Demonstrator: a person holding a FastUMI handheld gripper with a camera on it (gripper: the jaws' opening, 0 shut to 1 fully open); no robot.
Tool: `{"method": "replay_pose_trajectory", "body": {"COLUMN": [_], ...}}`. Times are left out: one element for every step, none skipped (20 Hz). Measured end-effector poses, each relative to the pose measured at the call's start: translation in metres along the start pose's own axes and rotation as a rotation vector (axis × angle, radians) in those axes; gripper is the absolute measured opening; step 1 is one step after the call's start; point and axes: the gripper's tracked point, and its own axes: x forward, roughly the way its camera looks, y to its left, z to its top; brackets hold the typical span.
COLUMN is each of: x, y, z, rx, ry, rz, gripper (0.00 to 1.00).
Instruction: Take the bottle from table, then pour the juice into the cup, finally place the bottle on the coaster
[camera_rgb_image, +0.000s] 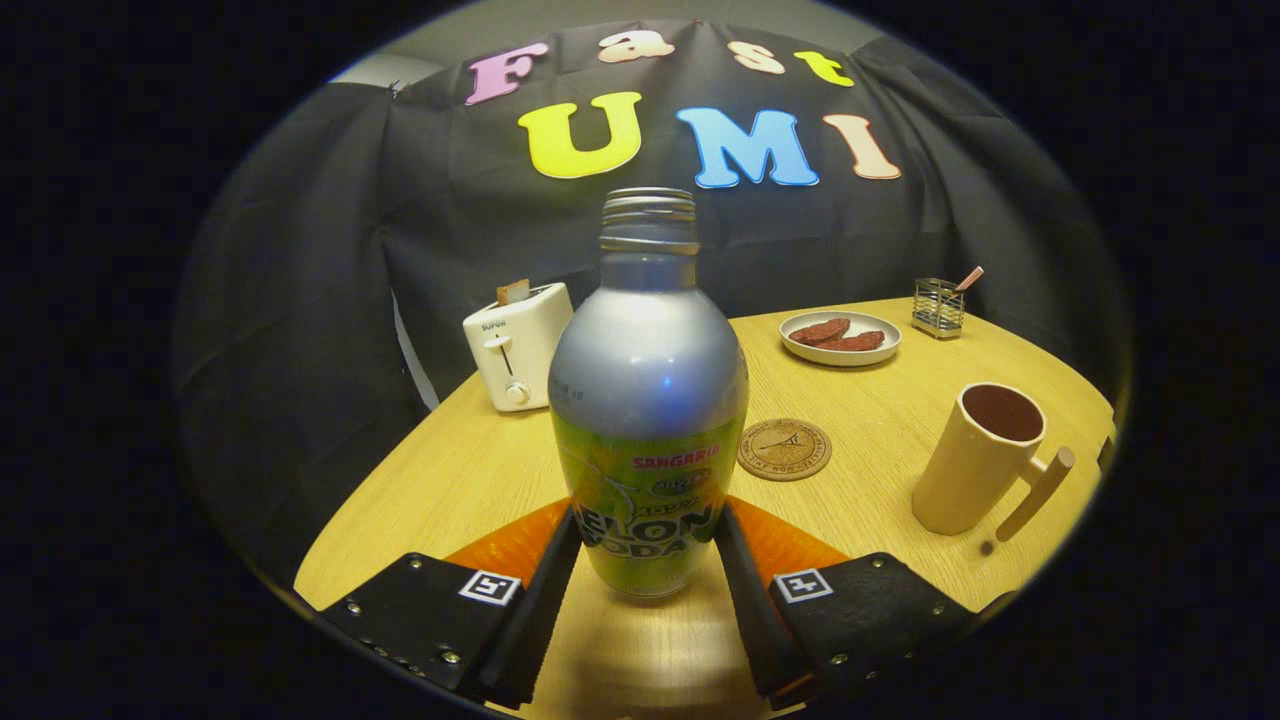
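A silver and green bottle (648, 400) stands upright between my fingers, its threaded neck uncapped. My gripper (648, 525) is shut on the bottle, with the black finger pads (555, 580) pressing its lower sides from left and right. Whether its base rests on the wooden table (450, 480) I cannot tell. A round cork coaster (784, 449) lies just beyond the bottle, a little to the right. A cream cup (980, 460) with a wooden handle stands further right, its inside dark.
A white toaster (517, 345) with a slice in it sits at the table's far left edge. At the back right are a plate (840, 352) holding brown pieces and a small metal rack (938, 306). The table's rounded edge runs close behind the cup.
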Motion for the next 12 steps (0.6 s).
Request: {"method": "replay_pose_trajectory", "body": {"x": [-0.002,-0.004,-0.004,-0.004,-0.005,-0.007,-0.009,-0.01,-0.011,-0.013,-0.015,-0.016], "y": [-0.002,-0.005,-0.01,-0.016,-0.019,-0.021,-0.022,-0.026,-0.028,-0.03,-0.032,-0.033], "z": [0.005,0.007,0.01,0.009,0.011,0.013,0.016,0.018,0.02,0.023,0.027,0.03], "rx": [0.008,0.021,0.038,0.058,0.078,0.094,0.114,0.14,0.17,0.204,0.24,0.276], "ry": [-0.005,-0.006,0.002,0.012,0.016,0.011,0.008,0.009,0.007,0.001,-0.004,-0.009], "rz": [-0.001,-0.001,-0.006,-0.017,-0.021,-0.014,-0.006,-0.001,0.006,0.015,0.027,0.04], "gripper": [0.77,0.77,0.77,0.77,0.77,0.78,0.77,0.77,0.77,0.77,0.77,0.77]}}
